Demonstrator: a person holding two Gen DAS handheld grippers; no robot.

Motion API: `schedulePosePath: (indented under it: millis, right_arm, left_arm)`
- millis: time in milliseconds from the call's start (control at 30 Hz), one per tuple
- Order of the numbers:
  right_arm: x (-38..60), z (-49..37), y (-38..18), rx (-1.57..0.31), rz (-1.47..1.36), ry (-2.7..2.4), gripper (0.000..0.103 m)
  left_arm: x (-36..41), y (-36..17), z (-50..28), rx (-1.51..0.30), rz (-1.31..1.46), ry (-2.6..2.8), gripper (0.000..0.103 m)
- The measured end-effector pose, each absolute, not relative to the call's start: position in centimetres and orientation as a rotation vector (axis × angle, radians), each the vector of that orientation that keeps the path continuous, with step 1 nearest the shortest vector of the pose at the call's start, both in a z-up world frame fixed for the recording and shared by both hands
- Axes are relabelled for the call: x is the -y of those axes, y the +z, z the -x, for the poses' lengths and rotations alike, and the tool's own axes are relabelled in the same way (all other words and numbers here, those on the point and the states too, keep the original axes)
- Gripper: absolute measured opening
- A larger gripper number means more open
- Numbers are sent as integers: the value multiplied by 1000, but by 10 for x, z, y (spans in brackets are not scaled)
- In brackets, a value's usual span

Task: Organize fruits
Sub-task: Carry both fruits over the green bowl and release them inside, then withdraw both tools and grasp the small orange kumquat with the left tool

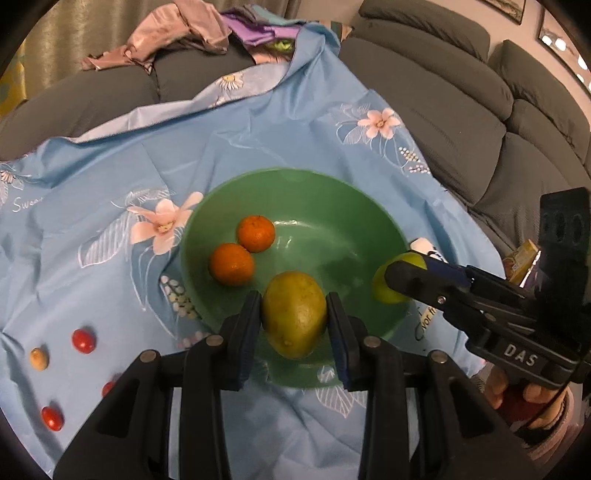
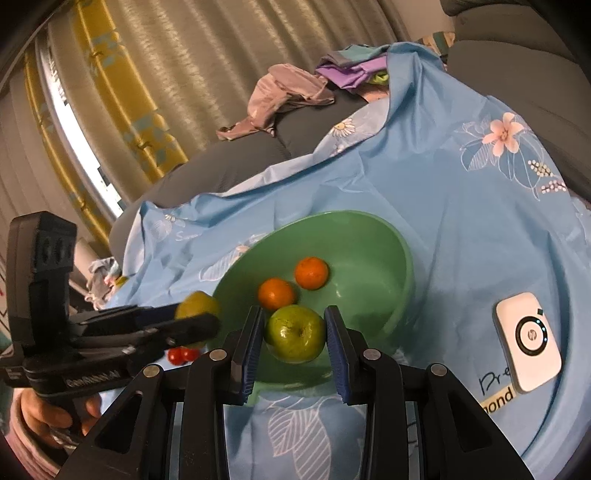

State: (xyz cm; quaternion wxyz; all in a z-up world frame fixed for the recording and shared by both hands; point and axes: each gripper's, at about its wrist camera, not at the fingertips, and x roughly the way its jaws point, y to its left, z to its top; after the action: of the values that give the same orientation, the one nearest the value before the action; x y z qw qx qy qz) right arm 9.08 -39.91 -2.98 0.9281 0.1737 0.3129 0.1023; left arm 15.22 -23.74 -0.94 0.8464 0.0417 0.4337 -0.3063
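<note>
A green bowl [image 1: 332, 229] sits on a blue flowered cloth and shows in the right wrist view [image 2: 369, 236] too. Two oranges [image 1: 243, 251] lie in it, also seen in the right wrist view [image 2: 291, 282]. My left gripper [image 1: 293, 321] is shut on a yellow-green mango [image 1: 293, 317] above the bowl's near rim; the mango also shows in the right wrist view [image 2: 197, 304]. My right gripper [image 2: 295, 332] is shut on a green apple [image 2: 295, 332] over the bowl's near edge; the apple shows at the bowl's right rim in the left wrist view [image 1: 391, 291].
Small red tomatoes [image 1: 84, 340] and a tan one [image 1: 38, 358] lie on the cloth [image 1: 258, 129] left of the bowl. A white HP device [image 2: 528, 349] lies right of the bowl. Grey sofa cushions [image 1: 461, 110] and piled clothes [image 1: 177, 33] lie behind.
</note>
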Motion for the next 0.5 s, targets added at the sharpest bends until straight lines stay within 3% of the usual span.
schedulePosePath:
  millis: [100,167,233,333,500]
  right_arm:
    - [400,-99,-34,-654,-358,210,35]
    - [400,-102,-37,-667,-363,196,36]
    - [405,-103,-39,-666,-386,189,37]
    - [413,-100,-37,-643,-429,179,46]
    - [429,-86,-31,-619,-465,157,47]
  left_arm:
    - [240,-18,-160,-937,-90,-627,36]
    - [240,-20,-162,-940,-92,-619,46]
    - [239,-18,-162,-930,-92,-607,66]
    - [232,-11,-159,-909,-72,-600,69]
    - [201,1,-142,-877,-26,-557,81]
